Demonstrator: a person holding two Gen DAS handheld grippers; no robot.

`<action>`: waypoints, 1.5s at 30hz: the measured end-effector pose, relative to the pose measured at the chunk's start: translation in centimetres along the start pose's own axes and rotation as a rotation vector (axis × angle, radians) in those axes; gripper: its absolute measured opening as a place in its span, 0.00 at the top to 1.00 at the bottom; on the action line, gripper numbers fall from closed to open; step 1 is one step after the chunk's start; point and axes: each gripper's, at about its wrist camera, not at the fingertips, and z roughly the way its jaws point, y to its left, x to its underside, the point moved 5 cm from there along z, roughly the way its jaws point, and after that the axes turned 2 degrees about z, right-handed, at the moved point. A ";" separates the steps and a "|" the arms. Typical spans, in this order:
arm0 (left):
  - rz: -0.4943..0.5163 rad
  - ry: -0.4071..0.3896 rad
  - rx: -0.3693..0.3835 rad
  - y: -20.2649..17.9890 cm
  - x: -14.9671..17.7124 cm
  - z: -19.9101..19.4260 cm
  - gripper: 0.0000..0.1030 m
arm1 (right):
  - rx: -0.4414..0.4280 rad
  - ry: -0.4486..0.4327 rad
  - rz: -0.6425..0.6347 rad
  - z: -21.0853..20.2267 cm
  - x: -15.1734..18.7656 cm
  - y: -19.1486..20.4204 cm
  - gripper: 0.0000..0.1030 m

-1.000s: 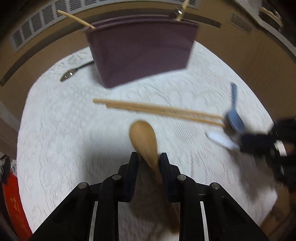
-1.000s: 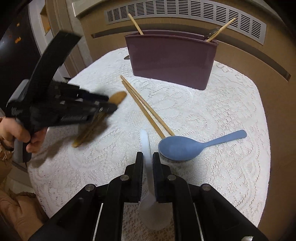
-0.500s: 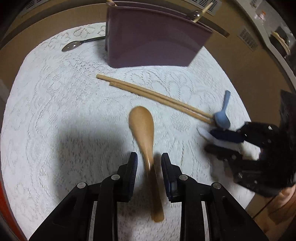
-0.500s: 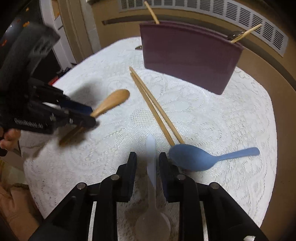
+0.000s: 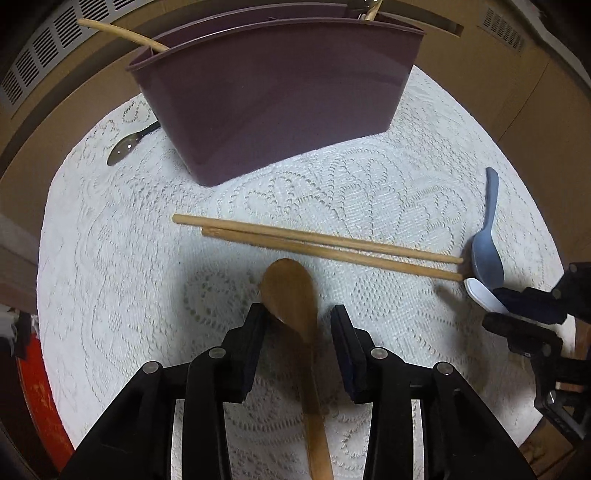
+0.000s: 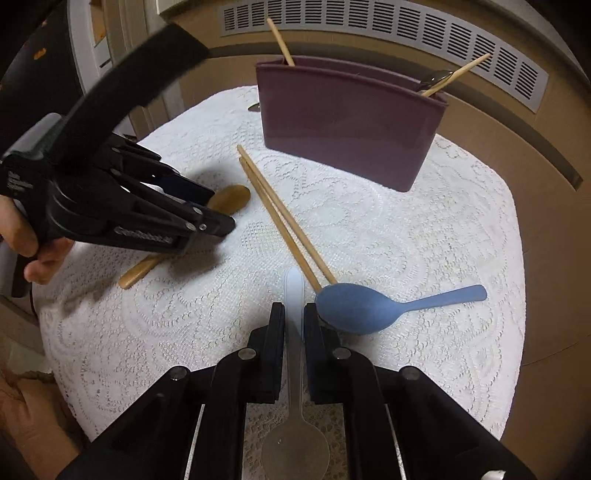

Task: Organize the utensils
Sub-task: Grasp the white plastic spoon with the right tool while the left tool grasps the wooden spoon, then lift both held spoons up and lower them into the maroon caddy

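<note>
- A white lace cloth (image 6: 424, 236) is covering the round table, with a brown wall and a slatted vent (image 6: 388, 33) curving behind it.
- On the left, the left gripper (image 5: 298, 317) is hanging with its jaws spread around the wooden spoon (image 5: 295, 295), which is lying flat on the cloth; half a second ago the jaws were set noticeably closer together.
- In the middle, two chopsticks (image 5: 317, 245) are lying side by side before the purple utensil holder (image 6: 351, 118), which is now looming nearer in the left view.
- On the right, the right gripper (image 6: 294, 314) is pinching the handle of the white spoon (image 6: 294, 295), having closed since half a second ago; the blue spoon (image 6: 362, 308) is resting just beside it.
</note>
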 end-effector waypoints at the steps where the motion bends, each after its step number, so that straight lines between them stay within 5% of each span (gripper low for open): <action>1: -0.003 -0.003 0.001 0.1 -0.3 0.1 0.63 | -0.001 -0.011 0.005 -0.3 -0.1 0.0 0.91; 9: -0.001 -0.112 0.008 0.2 0.5 -1.1 0.70 | -0.020 -0.039 0.058 -1.1 -0.6 0.4 0.91; 19: -0.040 -0.376 0.105 -0.6 4.8 -9.2 0.70 | -0.063 -0.101 0.150 -4.0 -0.4 -0.3 0.91; 27: -0.035 -0.543 0.117 -1.6 4.1 -14.8 0.70 | -0.062 -0.179 0.174 -7.0 -1.1 -0.1 0.91; 33: 0.015 -0.723 0.119 -0.6 -0.7 -22.6 0.70 | -0.051 -0.318 0.133 -12.0 -5.4 -0.2 0.91; 38: 0.026 -0.887 0.111 2.0 -7.6 -29.6 0.70 | 0.004 -0.527 0.095 -18.8 -13.9 -2.4 0.91; 45: -0.036 -0.931 0.076 6.0 -13.8 -30.4 0.70 | -0.072 -0.644 0.168 -20.2 -22.9 -6.3 0.91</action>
